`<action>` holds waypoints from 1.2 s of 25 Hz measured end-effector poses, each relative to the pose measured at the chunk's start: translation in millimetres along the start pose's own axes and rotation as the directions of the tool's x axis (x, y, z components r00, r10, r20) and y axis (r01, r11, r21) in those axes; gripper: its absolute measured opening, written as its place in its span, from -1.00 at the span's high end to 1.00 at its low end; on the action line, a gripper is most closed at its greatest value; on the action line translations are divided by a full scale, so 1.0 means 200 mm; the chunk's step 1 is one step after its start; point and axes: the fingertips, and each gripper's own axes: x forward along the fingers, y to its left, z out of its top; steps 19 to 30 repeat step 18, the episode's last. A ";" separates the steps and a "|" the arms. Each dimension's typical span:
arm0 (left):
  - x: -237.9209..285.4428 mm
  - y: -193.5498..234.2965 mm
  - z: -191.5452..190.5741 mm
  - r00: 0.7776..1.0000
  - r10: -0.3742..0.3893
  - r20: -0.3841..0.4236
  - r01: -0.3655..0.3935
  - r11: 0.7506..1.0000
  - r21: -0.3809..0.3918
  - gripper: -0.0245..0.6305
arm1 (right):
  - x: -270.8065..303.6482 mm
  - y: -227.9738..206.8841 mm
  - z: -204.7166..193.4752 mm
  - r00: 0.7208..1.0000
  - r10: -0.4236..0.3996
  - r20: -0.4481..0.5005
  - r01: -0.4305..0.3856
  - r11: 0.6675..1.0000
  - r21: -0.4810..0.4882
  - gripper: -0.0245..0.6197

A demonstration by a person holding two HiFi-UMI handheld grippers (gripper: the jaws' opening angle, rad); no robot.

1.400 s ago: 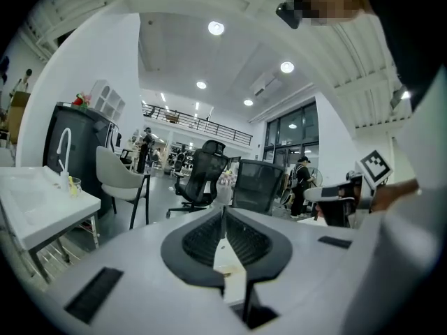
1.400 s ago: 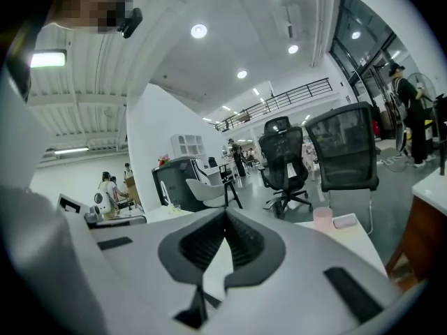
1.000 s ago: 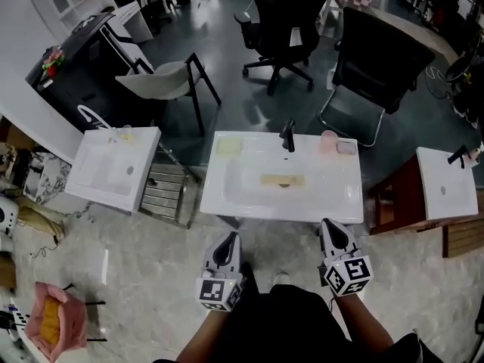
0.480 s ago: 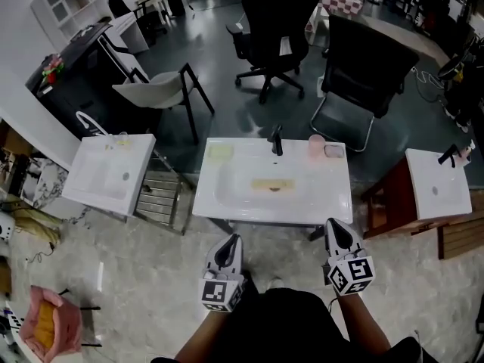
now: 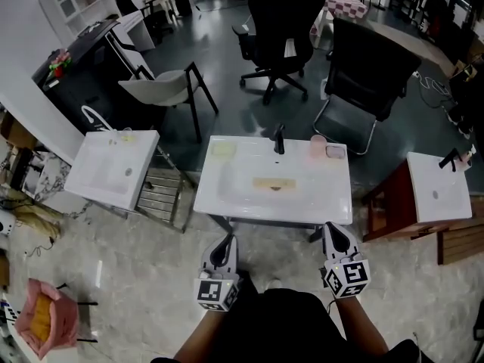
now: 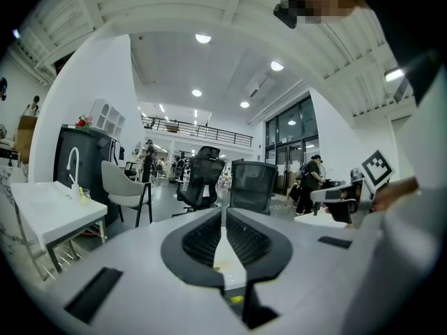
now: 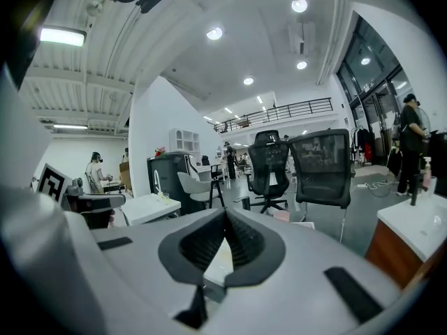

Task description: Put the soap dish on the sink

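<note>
Before the white sink (image 5: pixel 227 206) in the head view, left gripper (image 5: pixel 224 242) and right gripper (image 5: pixel 333 231) point forward side by side, well short of the pink soap dish (image 5: pixel 334 151) on its back right corner, long side along the rear edge. Left gripper view: jaws together, empty. Right gripper view: the same, closed on nothing.

Sink (image 5: pixel 227 203): white, glossy, smooth, ceramic look. Left gripper (image 6: pixel 223 212) and right gripper (image 7: pixel 225 215): matt grey plastic shells, black ribbed pads (image 6: pixel 201 241). Floor (image 5: pixel 136 278): pale, stone-patterned near; dark, reflective beyond.
</note>
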 end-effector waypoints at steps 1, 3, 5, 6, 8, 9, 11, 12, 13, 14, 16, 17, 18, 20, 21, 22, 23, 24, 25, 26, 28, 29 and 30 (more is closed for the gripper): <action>0.00 0.00 0.00 1.000 0.001 0.001 -0.001 1.000 -0.001 0.85 | -0.01 0.00 -0.01 1.000 -0.001 -0.002 0.001 1.000 -0.003 0.93; -0.01 0.01 -0.01 1.000 0.001 0.002 -0.001 1.000 -0.004 0.85 | -0.01 -0.01 -0.01 1.000 -0.003 -0.004 0.003 1.000 -0.007 0.93; -0.01 0.00 -0.02 1.000 0.000 0.000 0.000 1.000 -0.004 0.85 | -0.01 -0.02 -0.02 1.000 -0.006 -0.004 0.006 1.000 -0.009 0.93; -0.01 0.00 -0.02 1.000 -0.001 -0.002 0.001 1.000 -0.004 0.85 | -0.01 -0.02 -0.02 1.000 -0.008 -0.004 0.008 1.000 -0.009 0.93; -0.01 0.00 -0.02 1.000 0.000 -0.006 0.000 1.000 0.001 0.85 | -0.02 -0.02 -0.02 1.000 -0.011 -0.003 0.011 1.000 -0.010 0.93; -0.01 0.00 -0.02 1.000 0.000 -0.005 0.000 1.000 0.004 0.85 | -0.01 -0.02 -0.02 1.000 -0.011 -0.004 0.011 1.000 -0.012 0.93; 0.00 0.01 -0.01 1.000 -0.004 0.001 0.004 1.000 -0.001 0.85 | 0.00 -0.01 -0.02 1.000 -0.008 -0.008 0.008 1.000 -0.016 0.93; 0.00 0.02 -0.01 1.000 -0.004 0.000 0.004 1.000 -0.006 0.85 | 0.00 -0.01 -0.03 1.000 -0.007 -0.011 0.007 1.000 -0.017 0.93; 0.00 0.02 -0.01 1.000 -0.004 -0.002 0.004 1.000 -0.012 0.85 | 0.00 0.00 -0.03 1.000 -0.008 -0.013 0.007 1.000 -0.018 0.93; 0.00 0.02 -0.01 1.000 -0.004 -0.004 0.004 1.000 -0.015 0.85 | 0.00 0.00 -0.02 1.000 -0.009 -0.013 0.008 1.000 -0.020 0.93; 0.00 0.02 0.01 1.000 -0.007 0.000 0.007 1.000 -0.013 0.85 | 0.00 -0.01 -0.01 1.000 -0.012 -0.010 0.012 1.000 -0.025 0.93; 0.00 0.01 0.02 1.000 -0.008 0.003 0.008 1.000 -0.010 0.85 | 0.00 -0.01 -0.01 1.000 -0.013 -0.007 0.013 1.000 -0.027 0.93; 0.01 0.01 0.03 1.000 -0.009 0.007 0.009 1.000 -0.008 0.85 | 0.00 -0.01 0.00 1.000 -0.015 -0.004 0.015 0.999 -0.028 0.93; 0.01 0.01 0.03 1.000 -0.009 0.007 0.009 1.000 -0.008 0.85 | 0.00 -0.01 0.00 1.000 -0.015 -0.004 0.015 0.999 -0.028 0.93; 0.01 0.01 0.03 1.000 -0.009 0.007 0.009 1.000 -0.008 0.85 | 0.00 -0.01 0.00 1.000 -0.015 -0.004 0.015 0.999 -0.028 0.93; 0.01 0.01 0.03 1.000 -0.009 0.007 0.009 1.000 -0.008 0.85 | 0.00 -0.01 0.00 1.000 -0.015 -0.004 0.015 0.999 -0.028 0.93; 0.01 0.01 0.03 1.000 -0.009 0.007 0.009 1.000 -0.008 0.85 | 0.00 -0.01 0.00 1.000 -0.015 -0.004 0.015 0.999 -0.028 0.93; 0.01 0.01 0.03 1.000 -0.009 0.007 0.009 1.000 -0.008 0.85 | 0.00 -0.01 0.00 1.000 -0.015 -0.004 0.015 0.999 -0.028 0.93; 0.01 0.01 0.03 1.000 -0.009 0.007 0.009 1.000 -0.008 0.85 | 0.00 -0.01 0.00 1.000 -0.015 -0.004 0.015 0.999 -0.028 0.93; 0.01 0.01 0.03 1.000 -0.009 0.007 0.009 1.000 -0.008 0.85 | 0.00 -0.01 0.00 1.000 -0.015 -0.004 0.015 0.999 -0.028 0.93; 0.01 0.01 0.03 1.000 -0.009 0.007 0.009 1.000 -0.008 0.85 | 0.00 -0.01 0.00 1.000 -0.015 -0.004 0.015 0.999 -0.028 0.93; 0.01 0.01 0.03 1.000 -0.009 0.007 0.009 1.000 -0.008 0.85 | 0.00 -0.01 0.00 1.000 -0.015 -0.004 0.015 0.999 -0.028 0.93; 0.01 0.01 0.03 1.000 -0.009 0.007 0.009 1.000 -0.008 0.85 | 0.00 -0.01 0.00 1.000 -0.015 -0.004 0.015 0.999 -0.028 0.93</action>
